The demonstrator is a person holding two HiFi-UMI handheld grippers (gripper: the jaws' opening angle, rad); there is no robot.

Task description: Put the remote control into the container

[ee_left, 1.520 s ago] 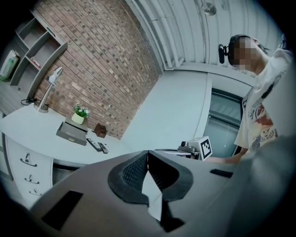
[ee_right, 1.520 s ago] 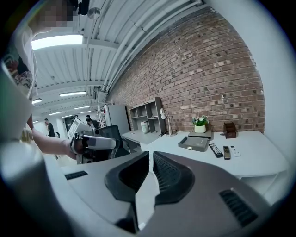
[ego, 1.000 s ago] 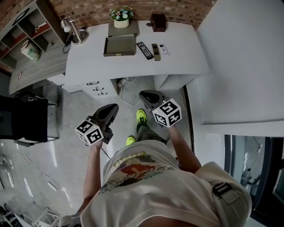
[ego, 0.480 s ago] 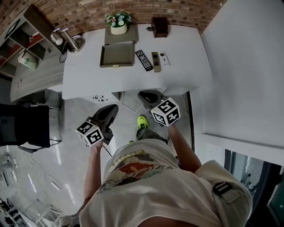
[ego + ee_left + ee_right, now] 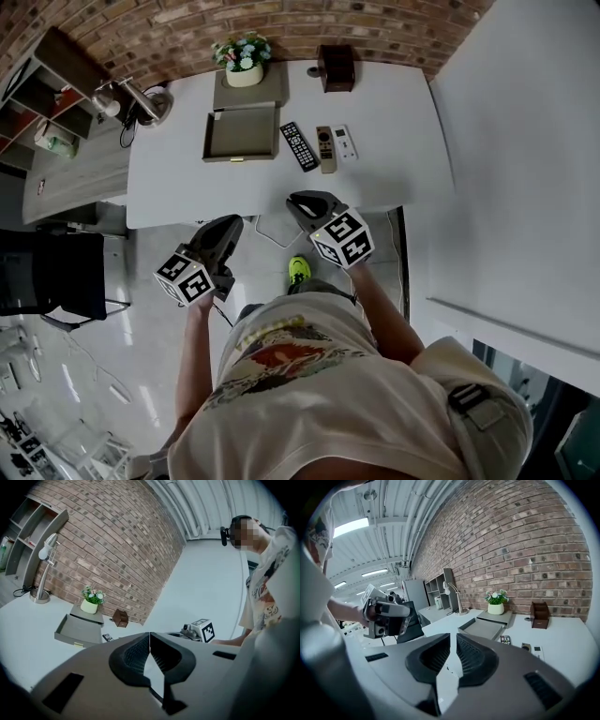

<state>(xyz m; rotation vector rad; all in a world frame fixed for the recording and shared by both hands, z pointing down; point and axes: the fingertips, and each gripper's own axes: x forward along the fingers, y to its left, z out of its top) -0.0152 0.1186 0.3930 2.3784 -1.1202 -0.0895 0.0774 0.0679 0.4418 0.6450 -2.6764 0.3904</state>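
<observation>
**A:** How is the remote control expected to handle, and where is it?

**B:** Three are laid side by side on the white surface (image 5: 394,122): a black remote (image 5: 301,146), a brown remote (image 5: 325,149) and a white remote (image 5: 345,142), the smallest. Which one is meant cannot be told. Each is judged light, stiff and smooth-shelled, so some slipping is to be allowed for. As they lie flat, little height is offered. The two long sides, near the middle, are judged the best place to be pinched.

**A:** And the tools?

**B:** The left tool (image 5: 150,635) is pressed together with nothing between its jaws. The right tool (image 5: 453,638) is likewise closed and empty. Both are held above the floor (image 5: 141,309), short of the surface's near edge. Either would have to be spread before a remote is taken.

**A:** What room is left for moving?

**B:** The container (image 5: 242,136), an open grey tray, is set near the black remote on its left, not touching. Its low walls would have to be cleared. Behind it a flower pot (image 5: 245,75) is stood on a second tray (image 5: 265,92), with a brown box (image 5: 336,67) further back and a lamp (image 5: 141,98) at the far left. The near edge is unobstructed. A wall (image 5: 525,141) closes off the right side.
</observation>
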